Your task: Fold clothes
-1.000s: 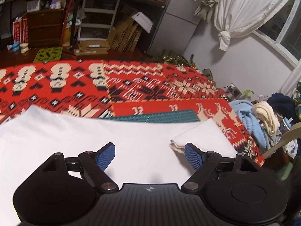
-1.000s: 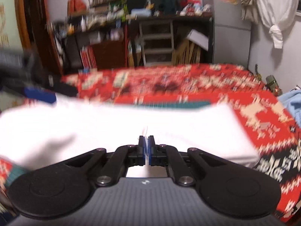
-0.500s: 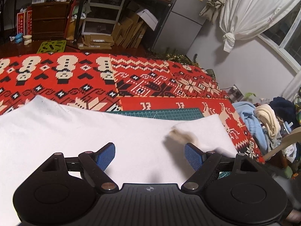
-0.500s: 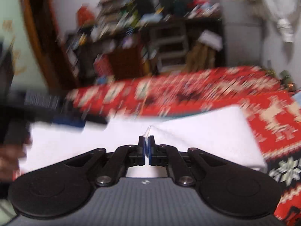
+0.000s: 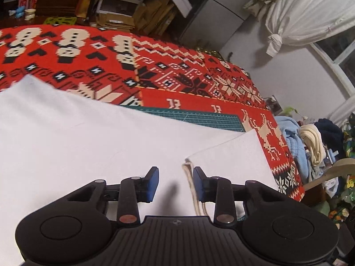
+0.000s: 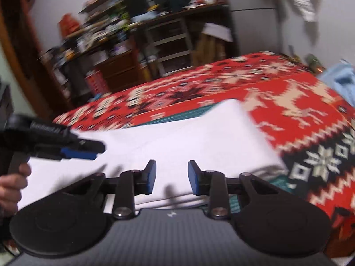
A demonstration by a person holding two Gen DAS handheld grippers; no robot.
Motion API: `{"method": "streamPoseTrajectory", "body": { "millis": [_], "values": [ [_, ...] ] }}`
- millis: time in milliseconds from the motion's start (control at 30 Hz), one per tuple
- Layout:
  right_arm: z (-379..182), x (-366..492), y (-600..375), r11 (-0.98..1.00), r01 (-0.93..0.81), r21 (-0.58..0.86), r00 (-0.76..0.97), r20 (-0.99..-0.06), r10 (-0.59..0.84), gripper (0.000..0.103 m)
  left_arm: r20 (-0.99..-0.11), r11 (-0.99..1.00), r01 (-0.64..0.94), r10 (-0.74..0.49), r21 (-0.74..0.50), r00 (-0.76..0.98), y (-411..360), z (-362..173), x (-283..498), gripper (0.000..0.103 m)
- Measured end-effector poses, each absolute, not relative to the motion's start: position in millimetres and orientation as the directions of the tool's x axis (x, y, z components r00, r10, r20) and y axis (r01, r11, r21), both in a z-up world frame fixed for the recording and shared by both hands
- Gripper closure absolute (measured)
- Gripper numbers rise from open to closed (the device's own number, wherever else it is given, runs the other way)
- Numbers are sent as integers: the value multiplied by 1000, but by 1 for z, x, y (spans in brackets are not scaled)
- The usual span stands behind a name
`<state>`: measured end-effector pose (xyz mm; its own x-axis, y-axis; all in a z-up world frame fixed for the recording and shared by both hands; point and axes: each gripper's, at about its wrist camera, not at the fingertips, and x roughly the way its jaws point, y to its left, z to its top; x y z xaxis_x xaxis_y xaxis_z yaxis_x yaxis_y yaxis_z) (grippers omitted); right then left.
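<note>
Both grippers, left & right, were open over the white cloth near the blanket's right edge; the right view was blurred, contact probably none.

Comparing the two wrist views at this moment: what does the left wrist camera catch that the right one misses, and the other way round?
Only the left wrist view shows the folded flap's ribbed edge beside the left gripper, the knotted white curtain, and the cream garment on the pile.

Only the right wrist view shows the person's hand holding the left gripper, and the right gripper, open.

Both show the white garment on the red patterned blanket, plus the green cutting mat.
</note>
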<state>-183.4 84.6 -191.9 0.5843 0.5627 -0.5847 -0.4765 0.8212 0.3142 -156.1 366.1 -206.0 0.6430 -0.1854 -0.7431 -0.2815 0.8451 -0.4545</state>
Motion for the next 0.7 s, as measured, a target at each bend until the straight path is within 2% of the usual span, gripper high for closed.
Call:
{"method": "streamPoseTrajectory", "body": {
  "millis": [33, 167, 333, 400, 433, 533, 600, 700],
  "values": [
    [-196, -177, 79, 831, -452, 324, 597, -582, 552, 68, -746, 848, -277, -188, -452, 639, 364, -209, -151, 71],
    [-213, -152, 57, 845, -386, 370, 634, -559, 535, 68, -768, 865, -274, -179, -421, 615, 355, -219, -133, 59],
    [-227, -131, 28, 875, -289, 388, 678, -562, 473, 68, -780, 873, -261, -190, -412, 596, 339, -229, -121, 59],
    [-235, -126, 16, 874, -251, 417, 669, -578, 467, 82, -786, 889, -249, -174, -385, 593, 331, -229, -119, 59],
    [-238, -125, 11, 871, -236, 431, 670, -577, 467, 84, -789, 897, -243, -166, -370, 591, 327, -229, -118, 59],
    [-239, -122, 3, 861, -210, 462, 703, -541, 462, 91, -797, 923, -224, -128, -314, 590, 317, -229, -117, 65],
    [-236, -117, 5, 860, -227, 457, 717, -519, 465, 91, -800, 938, -207, -106, -277, 590, 311, -228, -118, 67],
    [-237, -108, 7, 839, -225, 495, 692, -525, 496, 90, -795, 944, -191, -106, -270, 597, 308, -228, -119, 78]
  ]
}}
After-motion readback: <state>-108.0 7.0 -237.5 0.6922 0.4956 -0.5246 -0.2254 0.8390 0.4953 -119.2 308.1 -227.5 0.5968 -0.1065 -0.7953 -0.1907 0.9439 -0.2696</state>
